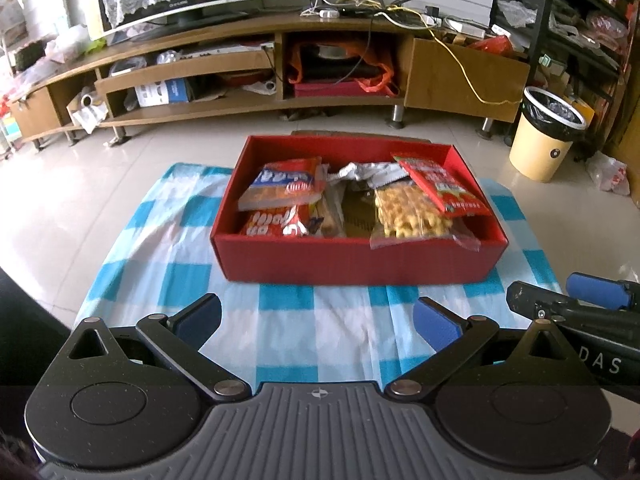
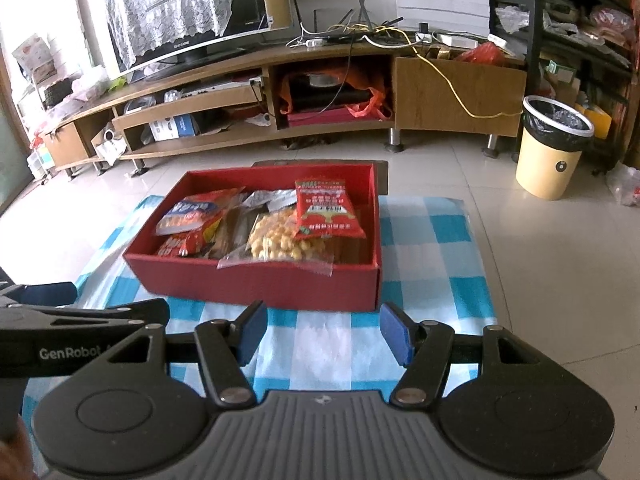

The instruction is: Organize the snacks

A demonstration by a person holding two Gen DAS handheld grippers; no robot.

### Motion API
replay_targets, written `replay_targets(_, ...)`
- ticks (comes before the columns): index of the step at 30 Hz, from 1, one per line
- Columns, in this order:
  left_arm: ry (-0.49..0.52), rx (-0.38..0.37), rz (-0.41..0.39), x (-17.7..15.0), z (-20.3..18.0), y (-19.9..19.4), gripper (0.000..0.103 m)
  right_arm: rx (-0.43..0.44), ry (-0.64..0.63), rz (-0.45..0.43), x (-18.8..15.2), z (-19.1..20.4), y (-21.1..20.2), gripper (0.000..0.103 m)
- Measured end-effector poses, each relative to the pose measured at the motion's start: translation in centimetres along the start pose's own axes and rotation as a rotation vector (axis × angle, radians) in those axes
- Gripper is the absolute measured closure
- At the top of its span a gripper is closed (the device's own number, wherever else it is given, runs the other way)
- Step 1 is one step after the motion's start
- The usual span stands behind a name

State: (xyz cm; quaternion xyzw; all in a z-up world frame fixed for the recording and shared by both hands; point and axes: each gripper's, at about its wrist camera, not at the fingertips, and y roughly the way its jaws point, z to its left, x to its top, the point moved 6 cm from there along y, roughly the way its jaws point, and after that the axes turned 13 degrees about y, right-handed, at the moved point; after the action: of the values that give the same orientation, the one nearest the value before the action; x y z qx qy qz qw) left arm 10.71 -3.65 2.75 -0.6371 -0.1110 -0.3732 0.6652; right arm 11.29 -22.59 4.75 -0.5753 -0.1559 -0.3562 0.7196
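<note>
A red cardboard box [image 1: 352, 258] [image 2: 256, 280] sits on a blue-and-white checked cloth [image 1: 288, 320] [image 2: 424, 248]. Inside lie several snack packs: an orange-and-blue biscuit pack [image 1: 284, 184] [image 2: 192, 212], a clear bag of yellow puffs [image 1: 408, 212] [image 2: 280, 240], a red sachet [image 1: 444, 188] [image 2: 326, 210] and a crumpled silver wrapper [image 1: 368, 172]. My left gripper [image 1: 316, 320] hangs open over the cloth in front of the box, nothing between its blue pads. My right gripper [image 2: 322, 336] is also open and empty, just short of the box's near wall.
A long wooden TV stand [image 1: 256, 60] [image 2: 280, 92] with a television [image 2: 192, 20] spans the back. A yellow bin with a black liner [image 1: 548, 136] [image 2: 552, 148] stands on the tiled floor at right, beside dark shelving [image 2: 580, 32]. The right gripper's body [image 1: 576, 312] shows at the left view's right edge.
</note>
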Motion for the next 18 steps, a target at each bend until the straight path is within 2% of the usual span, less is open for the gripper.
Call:
replay_targets(7,0.019,-0.001,0.042,-3.1,-0.3,-1.3,0.000,-0.005,-0.001,0.042,-3.1,0.0,-1.4,0.045)
replay_targets(18,0.019,-0.019,0.054,-6.1,-0.4,-3.2,0.000,-0.007,-0.014,0.091,-6.5,0.2,-2.9,0.045)
